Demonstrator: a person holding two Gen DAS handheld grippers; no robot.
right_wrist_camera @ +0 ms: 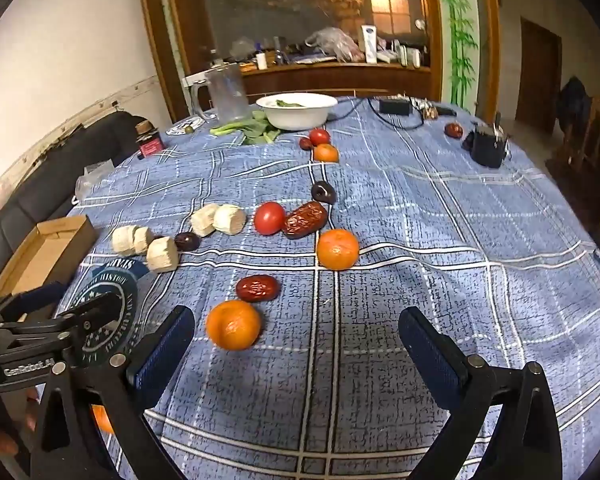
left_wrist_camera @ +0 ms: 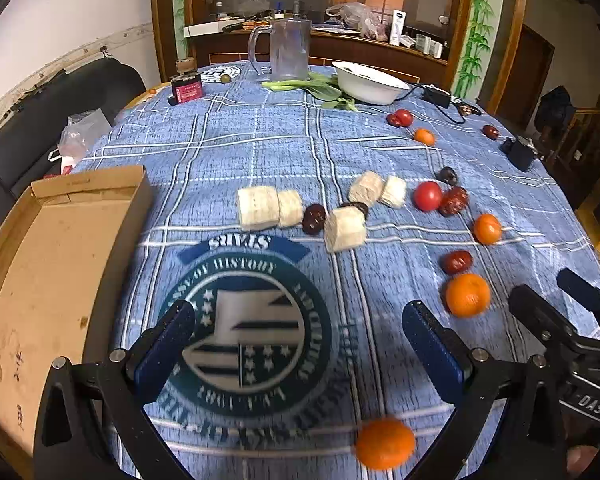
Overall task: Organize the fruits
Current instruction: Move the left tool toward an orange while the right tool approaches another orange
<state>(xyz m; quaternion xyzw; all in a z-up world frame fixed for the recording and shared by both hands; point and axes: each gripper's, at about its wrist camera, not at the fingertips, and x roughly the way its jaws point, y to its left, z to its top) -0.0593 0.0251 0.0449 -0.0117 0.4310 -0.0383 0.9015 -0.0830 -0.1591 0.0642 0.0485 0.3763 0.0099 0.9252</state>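
Fruit lies scattered on a blue plaid tablecloth (left_wrist_camera: 260, 152). My left gripper (left_wrist_camera: 298, 346) is open and empty above the round emblem, with an orange tangerine (left_wrist_camera: 385, 443) near its right finger's base. Ahead lie white cut chunks (left_wrist_camera: 258, 207), red dates (left_wrist_camera: 456, 262), a tomato (left_wrist_camera: 427, 196) and more tangerines (left_wrist_camera: 467, 294). My right gripper (right_wrist_camera: 296, 350) is open and empty; a tangerine (right_wrist_camera: 233, 325) lies just ahead of its left finger, a date (right_wrist_camera: 257, 288) beyond it. Another tangerine (right_wrist_camera: 337, 249), a tomato (right_wrist_camera: 269, 218) and a large date (right_wrist_camera: 305, 219) lie farther ahead.
An open cardboard box (left_wrist_camera: 40, 280) sits at the table's left edge. A white bowl (left_wrist_camera: 368, 82), greens (left_wrist_camera: 320, 88), a clear pitcher (left_wrist_camera: 288, 50) and a red jar (left_wrist_camera: 186, 86) stand at the far side. A black device (right_wrist_camera: 488, 146) and cables lie at the far right.
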